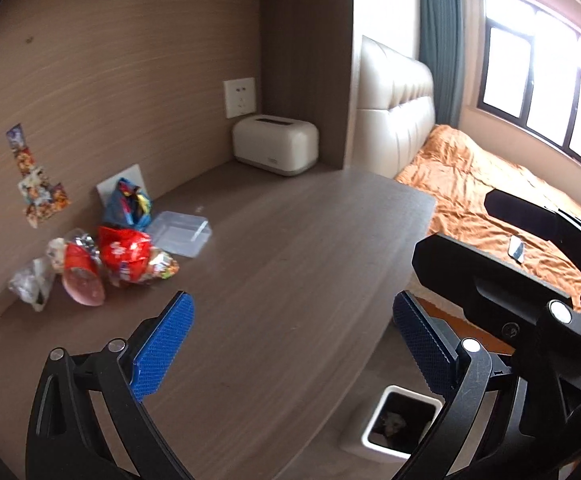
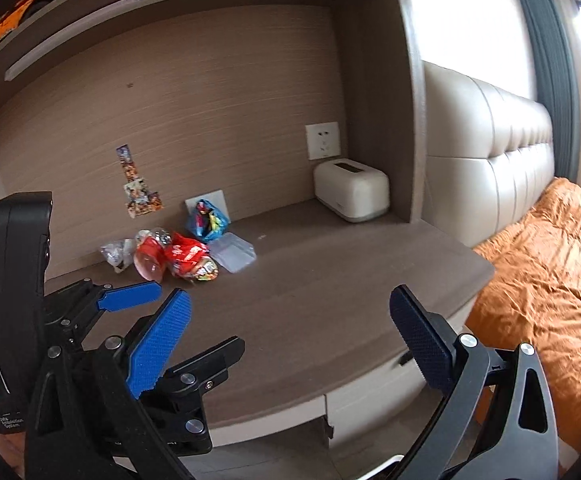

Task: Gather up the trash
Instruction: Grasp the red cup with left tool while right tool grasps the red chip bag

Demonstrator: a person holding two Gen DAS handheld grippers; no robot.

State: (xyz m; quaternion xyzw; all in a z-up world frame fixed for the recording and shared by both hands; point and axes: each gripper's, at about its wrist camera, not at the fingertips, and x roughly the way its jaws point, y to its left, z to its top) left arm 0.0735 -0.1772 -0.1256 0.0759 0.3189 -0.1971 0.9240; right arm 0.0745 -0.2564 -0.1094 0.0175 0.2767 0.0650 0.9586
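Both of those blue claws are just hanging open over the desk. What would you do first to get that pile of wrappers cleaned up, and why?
Probably reach the left gripper forward to the red snack bag, the nearest big piece in the pile. Both the left and the right gripper are open, hold nothing and hang well short of the wrappers, while the white bin waits on the floor by the desk.

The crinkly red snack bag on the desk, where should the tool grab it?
Probably grip the crinkly red snack bag by its raised, crumpled top, coming down from above and the open desk side. Other wrappers crowd its left and back, and the puffed top gives the open left tool a fold to pinch.
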